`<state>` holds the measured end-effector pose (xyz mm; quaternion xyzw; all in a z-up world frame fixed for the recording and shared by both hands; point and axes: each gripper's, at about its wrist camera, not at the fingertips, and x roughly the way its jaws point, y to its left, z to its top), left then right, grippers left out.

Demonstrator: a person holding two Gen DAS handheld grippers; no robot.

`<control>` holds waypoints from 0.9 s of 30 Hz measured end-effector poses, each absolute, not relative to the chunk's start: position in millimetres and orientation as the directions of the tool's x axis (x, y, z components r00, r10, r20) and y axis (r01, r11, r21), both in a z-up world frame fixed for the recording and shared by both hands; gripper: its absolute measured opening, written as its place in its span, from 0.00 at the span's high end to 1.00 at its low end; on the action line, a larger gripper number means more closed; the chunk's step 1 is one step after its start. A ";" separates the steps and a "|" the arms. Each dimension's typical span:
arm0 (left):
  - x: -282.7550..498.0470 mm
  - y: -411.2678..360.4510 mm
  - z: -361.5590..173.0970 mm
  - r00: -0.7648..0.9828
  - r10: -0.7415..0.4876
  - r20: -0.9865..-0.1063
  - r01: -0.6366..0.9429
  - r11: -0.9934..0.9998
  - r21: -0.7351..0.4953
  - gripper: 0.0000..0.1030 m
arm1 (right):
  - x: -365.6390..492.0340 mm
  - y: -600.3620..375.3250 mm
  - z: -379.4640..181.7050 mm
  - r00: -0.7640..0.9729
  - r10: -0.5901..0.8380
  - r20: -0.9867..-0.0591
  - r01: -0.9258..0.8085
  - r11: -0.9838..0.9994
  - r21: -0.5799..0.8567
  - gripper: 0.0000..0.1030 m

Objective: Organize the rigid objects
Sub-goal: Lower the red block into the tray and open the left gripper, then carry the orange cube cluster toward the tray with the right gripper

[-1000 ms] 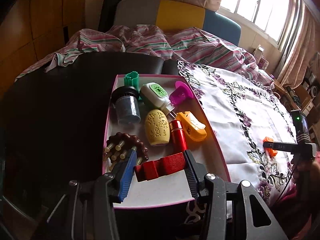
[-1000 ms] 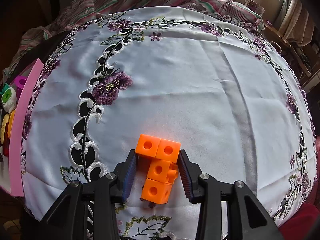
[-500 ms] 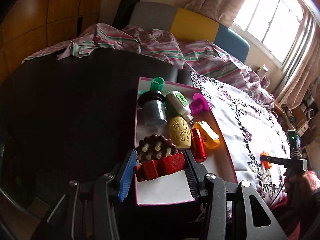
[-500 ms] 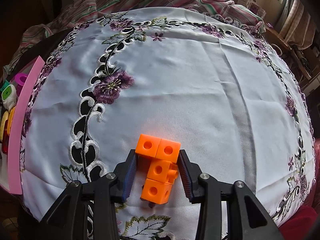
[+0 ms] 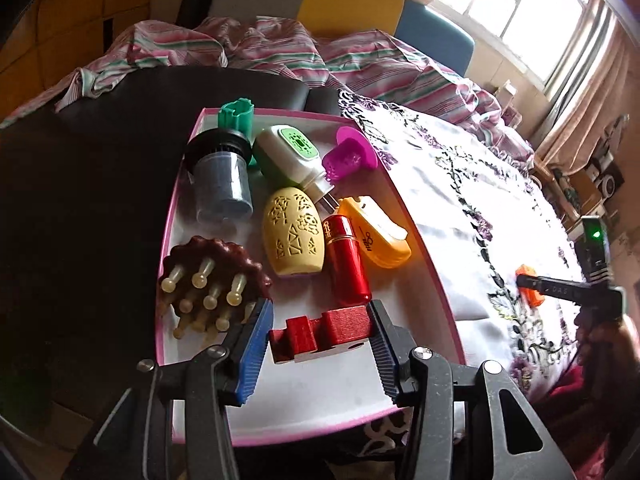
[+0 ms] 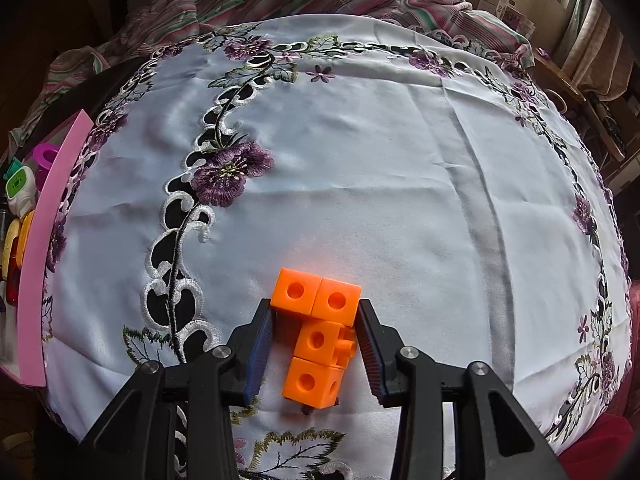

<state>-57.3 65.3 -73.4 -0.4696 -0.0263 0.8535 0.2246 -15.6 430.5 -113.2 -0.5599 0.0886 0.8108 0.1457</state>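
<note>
My left gripper (image 5: 320, 344) is shut on a red stepped block (image 5: 324, 334) and holds it over the near part of the pink-rimmed white tray (image 5: 424, 256). My right gripper (image 6: 316, 336) is shut on an orange piece of joined cubes (image 6: 320, 324), low over the white embroidered cloth (image 6: 360, 160). In the left wrist view the right gripper (image 5: 560, 290) with the orange piece (image 5: 528, 280) shows at the far right. The tray's pink edge (image 6: 40, 240) shows at the left of the right wrist view.
In the tray lie a brown massage brush (image 5: 212, 280), a grey jar with a black lid (image 5: 222, 180), a green piece (image 5: 236, 118), a white-green plug-in (image 5: 292, 156), a magenta cup (image 5: 348, 156), a yellow perforated egg (image 5: 292, 232), a red cylinder (image 5: 346, 260) and an orange clip (image 5: 376, 236). A dark table (image 5: 80, 200) lies left; striped bedding (image 5: 320, 52) behind.
The left gripper swung left and back, and now hangs lower and closer over the tray with the red block still held. The right gripper and its orange piece have stayed still.
</note>
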 end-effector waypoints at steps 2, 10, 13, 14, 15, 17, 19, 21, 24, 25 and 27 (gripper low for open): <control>-56.9 71.4 -74.4 -0.470 0.393 -0.790 -0.375 -0.899 -0.225 0.52 | -15.9 431.5 -113.2 -0.330 0.138 -0.934 -0.337 -0.941 -0.020 0.60; -65.2 76.6 -72.7 -0.484 0.404 -0.776 -0.410 -0.888 -0.207 0.44 | -15.6 434.5 -113.7 -0.328 0.141 -0.934 -0.344 -0.939 -0.021 0.60; -58.9 75.4 -64.6 -0.522 0.397 -0.755 -0.419 -0.890 -0.179 0.44 | -15.9 434.4 -114.1 -0.328 0.148 -0.933 -0.343 -0.939 -0.029 0.60; -56.6 74.0 -61.4 -0.533 0.397 -0.747 -0.419 -0.891 -0.175 0.44 | -16.0 434.4 -114.1 -0.327 0.151 -0.933 -0.342 -0.939 -0.032 0.60; -54.7 72.1 -58.1 -0.543 0.396 -0.740 -0.415 -0.893 -0.173 0.43 | -15.9 434.5 -114.1 -0.328 0.153 -0.932 -0.342 -0.939 -0.034 0.60; -52.4 68.0 -53.3 -0.561 0.384 -0.733 -0.396 -0.902 -0.170 0.41 | -16.0 435.0 -113.6 -0.329 0.160 -0.931 -0.344 -0.938 -0.040 0.60; -50.7 62.6 -48.9 -0.582 0.356 -0.731 -0.363 -0.918 -0.159 0.40 | -15.3 436.6 -111.9 -0.335 0.166 -0.927 -0.349 -0.936 -0.042 0.60; -47.8 58.3 -44.7 -0.605 0.329 -0.725 -0.335 -0.931 -0.144 0.40 | -14.4 436.9 -109.7 -0.344 0.167 -0.924 -0.355 -0.934 -0.037 0.60; -43.9 49.5 -39.0 -0.632 0.278 -0.724 -0.284 -0.952 -0.117 0.40 | -13.9 435.3 -107.9 -0.353 0.165 -0.921 -0.350 -0.936 -0.034 0.60; -42.7 46.6 -38.4 -0.637 0.261 -0.725 -0.271 -0.957 -0.107 0.40 | -14.3 434.4 -107.1 -0.359 0.163 -0.919 -0.344 -0.938 -0.032 0.60; -42.4 41.1 -37.8 -0.645 0.228 -0.729 -0.240 -0.967 -0.090 0.40 | -14.8 431.6 -106.2 -0.366 0.161 -0.917 -0.335 -0.942 -0.032 0.60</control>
